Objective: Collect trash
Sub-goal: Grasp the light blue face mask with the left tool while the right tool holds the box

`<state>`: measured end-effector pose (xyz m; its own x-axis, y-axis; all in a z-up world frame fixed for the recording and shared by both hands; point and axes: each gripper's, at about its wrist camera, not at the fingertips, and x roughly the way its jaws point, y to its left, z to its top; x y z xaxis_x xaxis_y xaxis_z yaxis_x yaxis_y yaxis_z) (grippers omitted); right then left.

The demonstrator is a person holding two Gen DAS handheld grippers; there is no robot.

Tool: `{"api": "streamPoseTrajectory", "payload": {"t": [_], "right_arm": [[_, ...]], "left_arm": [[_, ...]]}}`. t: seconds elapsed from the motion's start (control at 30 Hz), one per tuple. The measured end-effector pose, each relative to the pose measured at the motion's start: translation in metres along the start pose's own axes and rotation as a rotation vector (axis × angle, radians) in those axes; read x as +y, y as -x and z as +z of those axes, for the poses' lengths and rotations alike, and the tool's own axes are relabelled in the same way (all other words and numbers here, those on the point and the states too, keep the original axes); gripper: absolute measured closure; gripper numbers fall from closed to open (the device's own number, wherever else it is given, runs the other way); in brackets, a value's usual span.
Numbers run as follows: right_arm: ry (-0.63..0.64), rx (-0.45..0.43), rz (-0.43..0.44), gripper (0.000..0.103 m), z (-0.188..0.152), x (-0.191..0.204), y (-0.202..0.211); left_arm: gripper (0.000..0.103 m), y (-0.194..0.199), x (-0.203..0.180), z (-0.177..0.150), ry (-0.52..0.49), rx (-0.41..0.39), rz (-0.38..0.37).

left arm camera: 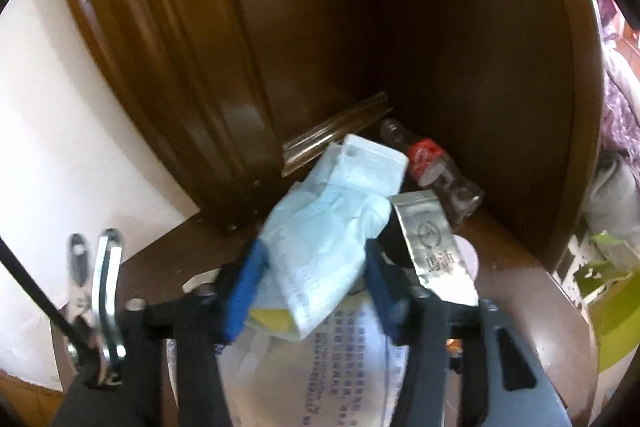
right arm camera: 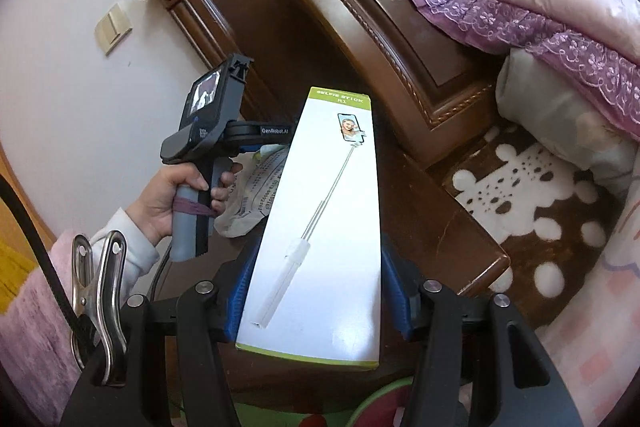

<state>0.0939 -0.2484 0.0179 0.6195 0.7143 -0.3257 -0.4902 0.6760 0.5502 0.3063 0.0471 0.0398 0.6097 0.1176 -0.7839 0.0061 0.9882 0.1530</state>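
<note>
Both grippers hold trash over the wooden nightstand (right arm camera: 460, 227).

Left gripper (left arm camera: 316, 267) clamps a pale blue packet (left arm camera: 328, 211), an empty bottle (left arm camera: 432, 163) just beyond; right gripper (right arm camera: 316, 291) grips a white box (right arm camera: 328, 227).

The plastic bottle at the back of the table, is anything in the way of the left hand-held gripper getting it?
Yes. The left hand-held gripper is already shut on a crumpled white packet, which lies right across the way to the plastic bottle. A silver foil pack also sits just in front of the bottle.
</note>
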Motion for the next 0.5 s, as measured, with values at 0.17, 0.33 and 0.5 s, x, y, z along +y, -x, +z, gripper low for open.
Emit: {"api": "streamPoseTrajectory", "payload": {"t": [0.17, 0.33, 0.5], "right_arm": [[-0.003, -0.007, 0.002, 0.046, 0.0, -0.001, -0.001], [0.0, -0.008, -0.006, 0.046, -0.001, 0.0, -0.001], [0.02, -0.016, -0.006, 0.046, -0.002, 0.006, 0.002]], "left_arm": [[0.072, 0.011, 0.014, -0.002, 0.052, -0.028, -0.033], [0.074, 0.034, 0.019, -0.006, 0.063, -0.062, -0.073], [0.074, 0.058, 0.018, -0.01, 0.073, -0.085, -0.115]]}}
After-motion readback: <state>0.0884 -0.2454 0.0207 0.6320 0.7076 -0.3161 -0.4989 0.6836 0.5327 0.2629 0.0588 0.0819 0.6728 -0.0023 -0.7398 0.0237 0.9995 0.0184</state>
